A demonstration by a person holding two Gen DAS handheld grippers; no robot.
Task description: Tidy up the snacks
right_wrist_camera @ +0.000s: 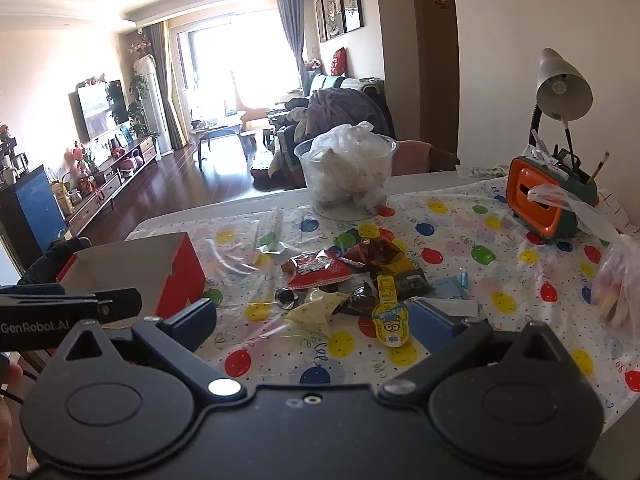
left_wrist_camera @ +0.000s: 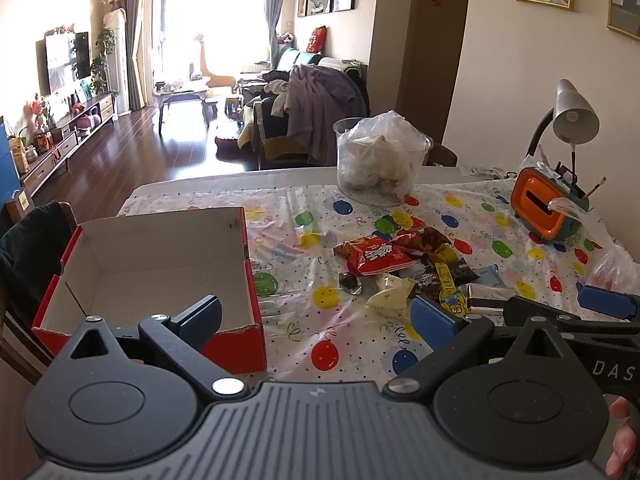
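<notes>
A pile of snack packets lies mid-table on the balloon-print cloth: a red bag, a pale yellow packet and a yellow minion stick. The pile also shows in the right wrist view. An empty red cardboard box with a white inside stands at the left, also visible in the right wrist view. My left gripper is open and empty, hovering near the box's front right corner. My right gripper is open and empty, just short of the pile.
A clear tub stuffed with plastic bags stands at the back. An orange and green pen holder and a grey desk lamp stand at the right. A plastic bag lies at the right edge.
</notes>
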